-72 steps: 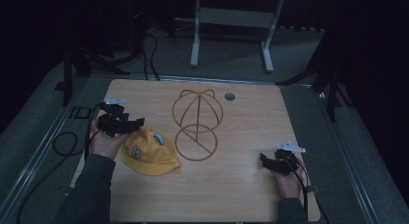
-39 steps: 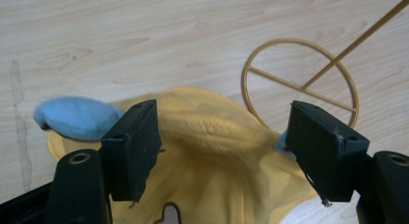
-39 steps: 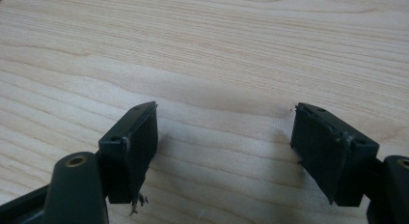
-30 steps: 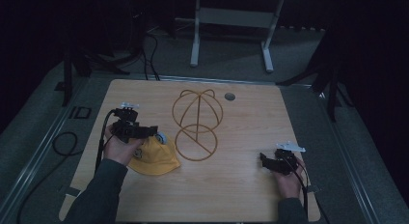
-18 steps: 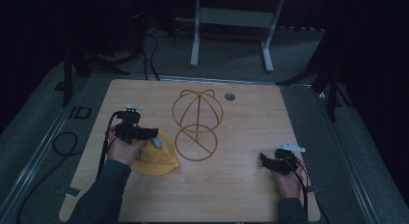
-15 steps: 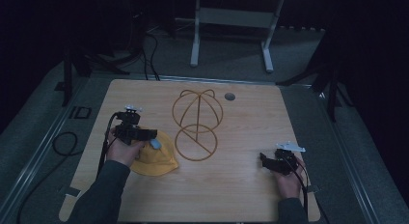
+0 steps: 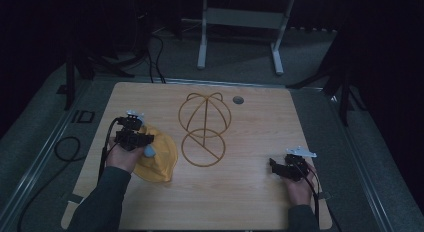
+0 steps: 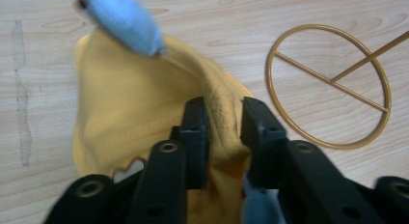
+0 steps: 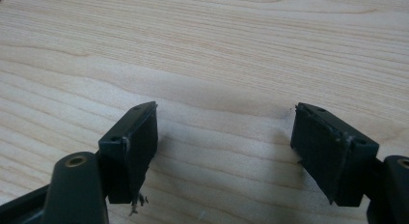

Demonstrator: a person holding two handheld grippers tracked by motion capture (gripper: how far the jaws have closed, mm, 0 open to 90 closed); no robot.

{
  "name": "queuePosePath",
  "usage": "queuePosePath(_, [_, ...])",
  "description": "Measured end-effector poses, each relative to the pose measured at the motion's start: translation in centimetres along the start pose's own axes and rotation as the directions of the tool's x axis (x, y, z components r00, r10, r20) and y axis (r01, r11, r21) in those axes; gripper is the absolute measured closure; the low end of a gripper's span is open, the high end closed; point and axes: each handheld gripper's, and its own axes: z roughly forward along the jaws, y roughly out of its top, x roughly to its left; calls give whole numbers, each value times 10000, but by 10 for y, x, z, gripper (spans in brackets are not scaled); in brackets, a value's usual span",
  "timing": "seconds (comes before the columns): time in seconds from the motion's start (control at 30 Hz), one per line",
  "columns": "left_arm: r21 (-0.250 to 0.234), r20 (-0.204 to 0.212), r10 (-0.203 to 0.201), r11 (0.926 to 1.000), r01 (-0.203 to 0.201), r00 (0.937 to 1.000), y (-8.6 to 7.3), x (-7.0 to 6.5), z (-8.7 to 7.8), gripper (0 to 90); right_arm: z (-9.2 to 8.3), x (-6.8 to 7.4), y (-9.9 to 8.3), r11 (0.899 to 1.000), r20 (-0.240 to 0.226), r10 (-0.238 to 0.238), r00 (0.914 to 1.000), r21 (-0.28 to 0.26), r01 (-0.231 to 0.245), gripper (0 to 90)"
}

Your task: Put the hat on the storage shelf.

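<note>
Pinching the yellow cap [image 8: 144,113], left gripper [image 8: 223,113] sits near the wire stand [image 7: 205,127].

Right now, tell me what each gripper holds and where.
The left gripper pinches a fold of the yellow cap. The right gripper holds nothing.

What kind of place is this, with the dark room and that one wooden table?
Probably a lab or studio set up for recording handling work. A lone wooden table stands in a dark room with cables on the floor, and a person works a yellow cap beside a wire hat stand using handheld grippers.
</note>
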Motion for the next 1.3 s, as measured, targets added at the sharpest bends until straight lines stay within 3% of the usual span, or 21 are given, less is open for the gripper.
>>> queuePosePath(0.13, [-25,-21,288,9996,-289,9996,2,1,0,800,0,0,0,10000,-1,2,10000,1,-2,246])
queuePosePath(0.17, [21,-108,535,9986,-535,9985,3,1,0,800,0,0,0,10000,-1,2,10000,2,-2,247])
queuePosePath(0.37, [71,-79,1106,9938,-1105,9938,7,-2,-4,821,0,0,0,10000,7,-40,10000,-10,40,247])
queuePosePath(0.87, [-455,346,1774,9834,-1758,9835,19,-3,-20,823,-1,0,-1,10000,-65,-73,10000,7,73,245])
queuePosePath(1.13, [-650,448,2260,9727,-2229,9731,26,-7,-30,823,-1,0,-1,10000,-88,-97,9999,6,97,242])
queuePosePath(1.3, [-852,628,2679,9612,-2623,9614,35,-11,-38,823,-1,0,-1,9999,-79,-106,9999,-11,106,242])
